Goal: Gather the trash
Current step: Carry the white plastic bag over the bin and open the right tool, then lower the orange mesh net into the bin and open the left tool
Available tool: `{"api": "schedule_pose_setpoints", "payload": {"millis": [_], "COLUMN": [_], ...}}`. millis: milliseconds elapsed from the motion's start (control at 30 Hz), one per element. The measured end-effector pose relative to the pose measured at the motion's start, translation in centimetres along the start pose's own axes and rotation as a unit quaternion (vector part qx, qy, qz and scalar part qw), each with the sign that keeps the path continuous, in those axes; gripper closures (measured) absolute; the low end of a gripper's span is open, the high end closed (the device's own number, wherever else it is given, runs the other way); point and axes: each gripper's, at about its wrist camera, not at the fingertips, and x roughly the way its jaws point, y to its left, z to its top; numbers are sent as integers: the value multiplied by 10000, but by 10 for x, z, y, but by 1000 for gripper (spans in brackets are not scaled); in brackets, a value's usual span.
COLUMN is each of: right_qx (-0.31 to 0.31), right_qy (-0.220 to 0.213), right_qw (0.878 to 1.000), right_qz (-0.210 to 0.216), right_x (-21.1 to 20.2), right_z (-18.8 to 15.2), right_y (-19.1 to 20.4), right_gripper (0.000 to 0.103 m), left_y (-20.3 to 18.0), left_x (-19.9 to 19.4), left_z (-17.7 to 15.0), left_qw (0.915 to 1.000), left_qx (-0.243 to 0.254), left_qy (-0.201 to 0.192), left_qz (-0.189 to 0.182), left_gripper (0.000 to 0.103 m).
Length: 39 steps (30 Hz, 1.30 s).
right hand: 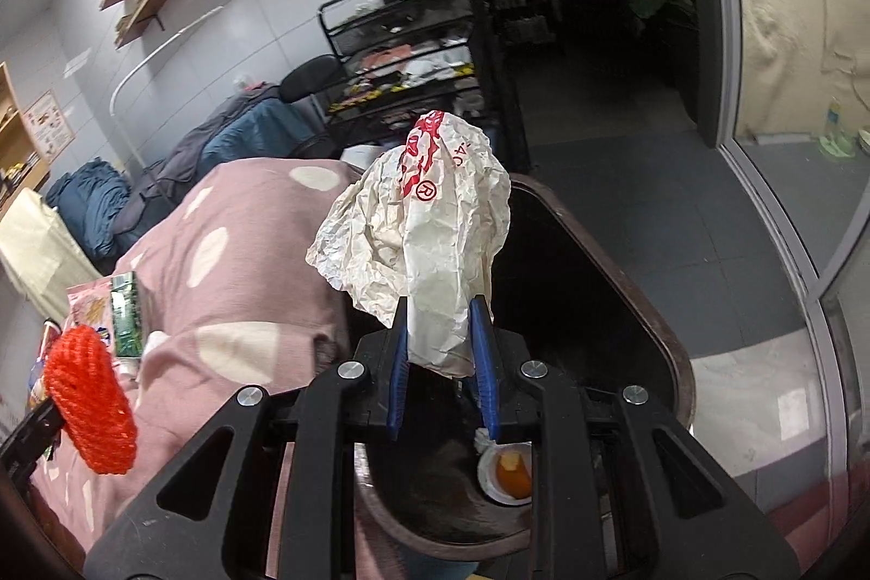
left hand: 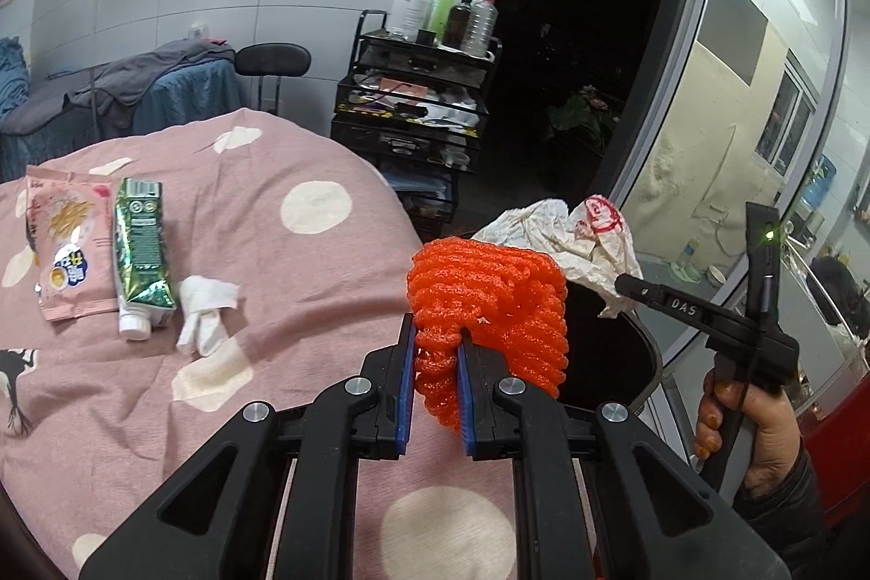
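Right now the left gripper (left hand: 436, 341) has its fingers clamped on an orange foam net (left hand: 489, 303), while the right gripper (right hand: 439, 335) pinches a crumpled white paper wrapper (right hand: 429, 232) (red print on it) above a dark bin (right hand: 625, 286). Well apart, on the pink bed cover (left hand: 244, 210), lie a snack packet (left hand: 68, 243), green tube (left hand: 140, 254) and tissue (left hand: 205, 313).

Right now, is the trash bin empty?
Not empty: the right wrist view shows a small white cup with orange scraps at the bottom of the dark bin.
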Motion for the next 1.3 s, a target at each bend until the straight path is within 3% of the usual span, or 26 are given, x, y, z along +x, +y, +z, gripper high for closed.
{"api": "schedule_pose_setpoints", "payload": {"millis": [367, 433, 500, 567, 833, 1300], "right_qx": [449, 457, 468, 466, 484, 583], "right_qy": [422, 489, 483, 435, 306, -132], "right_qw": [9978, 9975, 9974, 9977, 9979, 9968], "right_qz": [-232, -214, -252, -248, -303, -529], "right_x": [29, 33, 35, 33, 26, 3], "right_z": [-17, -20, -21, -23, -22, -9], "right_y": [-30, -31, -32, -30, -28, -32], "right_gripper": [78, 71, 46, 39, 28, 17], "left_y": [-14, -15, -17, -19, -27, -49], "left_x": [15, 17, 18, 21, 26, 49], "left_z": [3, 4, 4, 4, 4, 12], "left_qw": [9998, 9997, 9996, 9995, 9991, 9971], "left_qx": [128, 134, 134, 154, 205, 381], "left_qy": [125, 148, 171, 192, 233, 438], "left_qz": [-125, -152, -183, -192, -272, -493], "left_gripper": [90, 90, 89, 90, 89, 89]}}
